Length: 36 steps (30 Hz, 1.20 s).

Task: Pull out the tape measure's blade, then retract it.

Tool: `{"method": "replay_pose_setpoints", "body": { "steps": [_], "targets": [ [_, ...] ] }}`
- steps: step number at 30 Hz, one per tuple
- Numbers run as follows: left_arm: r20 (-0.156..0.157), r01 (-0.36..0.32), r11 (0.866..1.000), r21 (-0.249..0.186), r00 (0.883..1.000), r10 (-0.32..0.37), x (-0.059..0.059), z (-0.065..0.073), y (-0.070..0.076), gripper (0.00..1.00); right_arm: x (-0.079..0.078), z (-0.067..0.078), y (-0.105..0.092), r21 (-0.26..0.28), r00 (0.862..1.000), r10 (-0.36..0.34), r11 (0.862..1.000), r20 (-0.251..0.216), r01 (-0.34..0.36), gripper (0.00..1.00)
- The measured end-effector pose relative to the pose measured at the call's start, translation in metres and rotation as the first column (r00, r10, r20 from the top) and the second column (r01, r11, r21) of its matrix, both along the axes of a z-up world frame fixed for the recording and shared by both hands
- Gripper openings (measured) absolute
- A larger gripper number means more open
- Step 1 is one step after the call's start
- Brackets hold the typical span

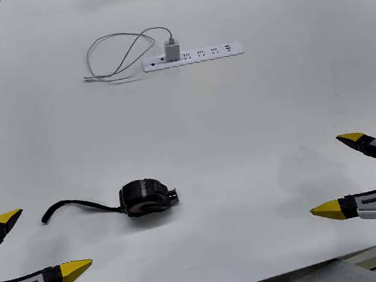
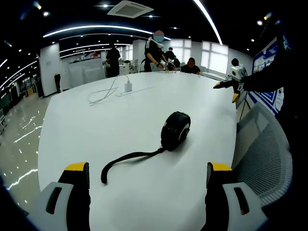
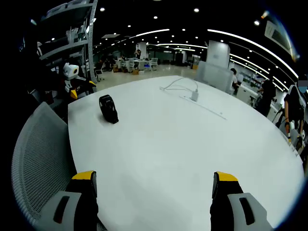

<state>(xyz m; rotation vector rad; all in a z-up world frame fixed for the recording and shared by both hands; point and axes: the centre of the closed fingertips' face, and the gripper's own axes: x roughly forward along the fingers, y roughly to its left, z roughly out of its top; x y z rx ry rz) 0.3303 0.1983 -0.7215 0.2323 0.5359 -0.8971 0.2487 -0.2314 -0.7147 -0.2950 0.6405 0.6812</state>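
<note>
A black tape measure (image 1: 145,197) lies on the white table (image 1: 240,129) near its front edge, its black wrist strap (image 1: 70,207) trailing to the left; the blade is not pulled out. In the left gripper view the tape measure (image 2: 175,130) sits ahead of the jaws, with the strap (image 2: 130,159) curling toward them. My left gripper (image 1: 41,244) is open at the bottom left, just left of the strap's end. At the right edge my right gripper (image 1: 343,173) is open, well away from the tape measure (image 3: 109,109). Both grippers hold nothing.
A white power strip (image 1: 192,55) with a plugged-in charger (image 1: 172,49) and a looped white cable (image 1: 115,54) lies at the far middle of the table. A grey mesh chair (image 3: 38,159) stands at the table's near edge. People stand beyond the far end (image 2: 156,48).
</note>
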Motion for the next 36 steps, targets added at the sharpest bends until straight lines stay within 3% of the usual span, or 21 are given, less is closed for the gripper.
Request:
{"method": "replay_pose_setpoints", "body": {
  "steps": [5,7,9,11,13,16,20,31,33,36],
  "targets": [
    [-0.002,0.016,0.999,0.043,1.000,-0.016,-0.001,-0.003,-0.009,0.99,0.001,-0.006,-0.012,0.001,1.000,0.006,1.000,-0.018,-0.006,0.99],
    [0.038,0.026,0.999,0.047,0.999,-0.028,0.003,0.003,-0.013,0.99,0.005,-0.002,-0.010,-0.001,0.999,0.040,0.999,0.019,-0.040,0.99],
    [0.014,0.011,0.999,0.049,1.000,-0.012,0.003,0.001,-0.014,0.99,0.005,-0.003,-0.012,-0.005,0.999,0.039,0.999,0.019,-0.038,0.99],
    [0.019,0.004,1.000,0.031,1.000,-0.005,0.003,0.002,-0.017,0.99,0.005,-0.005,-0.013,0.008,0.999,0.034,0.999,0.015,-0.034,0.99],
    [0.008,0.000,0.999,0.041,1.000,0.000,0.001,0.001,-0.019,0.99,0.003,-0.005,-0.012,0.014,0.999,0.041,0.999,0.008,-0.041,0.99],
    [0.016,-0.008,1.000,0.018,1.000,0.007,-0.002,0.006,-0.023,0.99,0.002,-0.008,-0.015,0.029,0.999,0.032,0.999,0.009,-0.032,0.99],
    [0.016,0.001,1.000,0.018,1.000,-0.001,-0.008,0.007,-0.025,0.99,0.000,-0.013,-0.018,0.029,1.000,0.027,0.999,0.005,-0.027,0.99],
    [0.000,0.007,1.000,0.031,1.000,-0.007,-0.006,0.006,-0.028,0.99,-0.004,-0.010,-0.030,-0.001,1.000,0.028,1.000,0.002,-0.028,0.99],
    [0.016,0.009,0.999,0.037,1.000,-0.009,-0.003,0.007,-0.029,0.99,-0.004,-0.010,-0.029,-0.005,0.999,0.031,1.000,0.006,-0.031,0.99],
    [0.001,0.020,0.999,0.039,1.000,-0.020,-0.004,0.005,-0.031,0.99,-0.004,-0.010,-0.029,-0.005,1.000,0.029,1.000,0.006,-0.029,0.99]
  ]
}}
